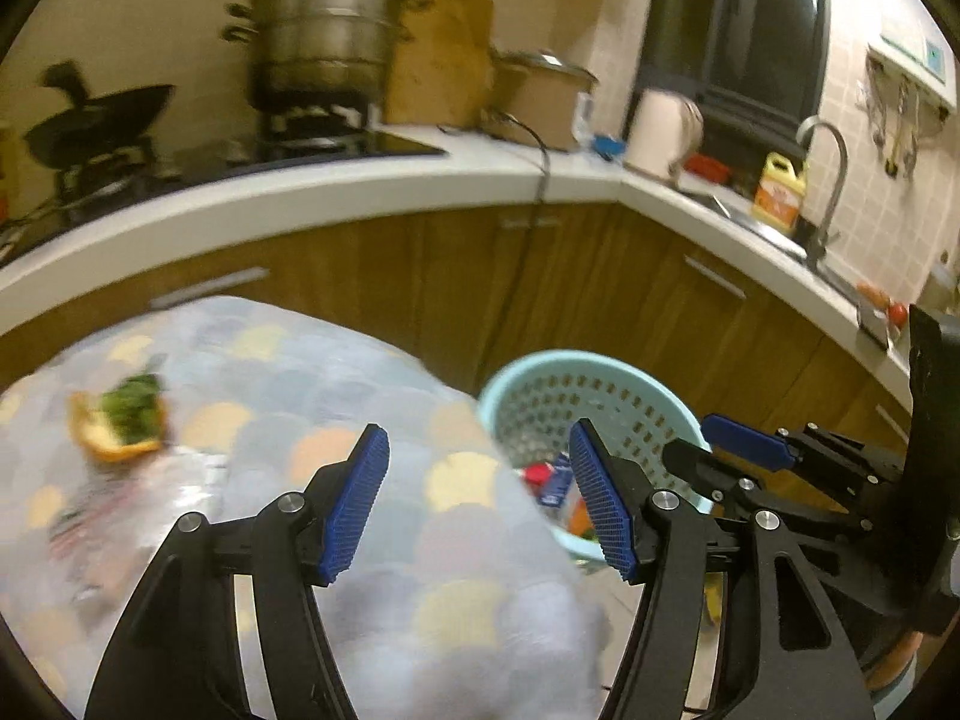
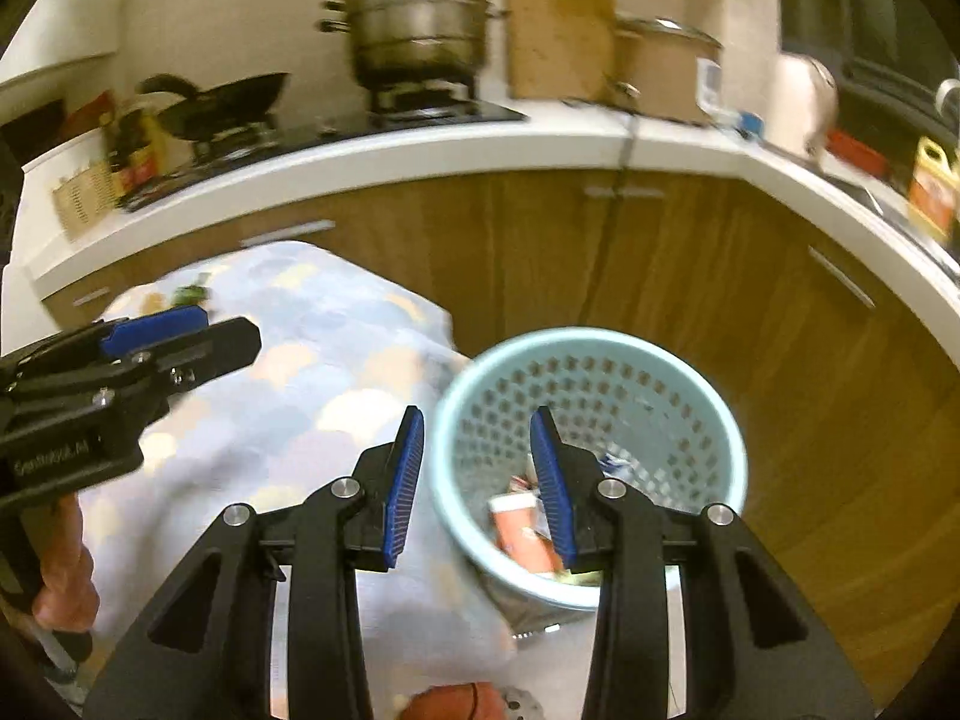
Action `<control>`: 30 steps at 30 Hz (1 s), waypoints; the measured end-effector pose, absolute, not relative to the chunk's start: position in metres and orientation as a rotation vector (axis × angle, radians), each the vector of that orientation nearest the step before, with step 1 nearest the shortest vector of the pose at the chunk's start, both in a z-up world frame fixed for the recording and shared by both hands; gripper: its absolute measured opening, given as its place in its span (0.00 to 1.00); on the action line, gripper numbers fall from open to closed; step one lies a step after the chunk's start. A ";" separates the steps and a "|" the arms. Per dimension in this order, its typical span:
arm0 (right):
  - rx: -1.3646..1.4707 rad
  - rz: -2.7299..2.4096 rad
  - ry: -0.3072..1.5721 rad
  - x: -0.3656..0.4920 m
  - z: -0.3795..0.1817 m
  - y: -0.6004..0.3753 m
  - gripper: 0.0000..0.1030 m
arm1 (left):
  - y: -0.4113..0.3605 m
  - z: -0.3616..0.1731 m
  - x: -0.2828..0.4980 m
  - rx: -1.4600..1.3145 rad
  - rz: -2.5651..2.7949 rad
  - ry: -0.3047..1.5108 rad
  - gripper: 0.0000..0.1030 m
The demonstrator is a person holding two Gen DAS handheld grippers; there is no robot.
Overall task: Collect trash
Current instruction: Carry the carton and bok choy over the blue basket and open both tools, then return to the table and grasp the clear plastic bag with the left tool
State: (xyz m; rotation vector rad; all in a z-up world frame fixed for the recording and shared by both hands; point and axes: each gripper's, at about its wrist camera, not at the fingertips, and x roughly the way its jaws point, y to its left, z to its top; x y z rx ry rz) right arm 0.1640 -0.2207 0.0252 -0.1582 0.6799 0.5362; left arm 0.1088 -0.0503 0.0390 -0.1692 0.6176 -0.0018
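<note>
A light blue perforated trash basket (image 1: pixel 624 396) (image 2: pixel 606 354) stands on the floor beside a small table with a pastel patterned cloth (image 1: pixel 336 396) (image 2: pixel 288 372). Red, blue and orange wrappers (image 2: pixel 522 531) (image 1: pixel 549 474) lie inside it. An orange peel with green scraps (image 1: pixel 120 423) lies on the cloth at the left. My left gripper (image 1: pixel 477 498) is open and empty over the table's right edge. My right gripper (image 2: pixel 477 486) is open and empty above the basket's left rim; it shows from the side in the left wrist view (image 1: pixel 720 450).
A white L-shaped counter (image 1: pixel 420 186) with wooden cabinets (image 2: pixel 660 276) runs behind. On it stand a steel steamer pot (image 1: pixel 324 36), a black wok (image 1: pixel 96 120), a cardboard box (image 2: pixel 660 72), a kettle (image 1: pixel 663 132), a yellow bottle (image 1: pixel 780 192) and a tap (image 1: pixel 831 180).
</note>
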 end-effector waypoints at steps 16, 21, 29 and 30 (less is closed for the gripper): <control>-0.318 0.810 0.659 0.094 0.037 -0.083 0.33 | 0.107 0.038 -0.009 -0.195 0.326 0.596 0.66; -0.351 0.896 0.669 0.082 0.028 -0.036 0.34 | 0.143 0.020 -0.015 -0.278 0.357 0.638 0.66; -0.264 0.923 0.772 0.115 -0.026 -0.011 0.34 | 0.193 -0.028 0.003 -0.508 0.379 0.732 0.67; -0.249 0.917 0.794 0.120 -0.035 -0.011 0.34 | 0.198 -0.034 0.004 -0.554 0.359 0.734 0.67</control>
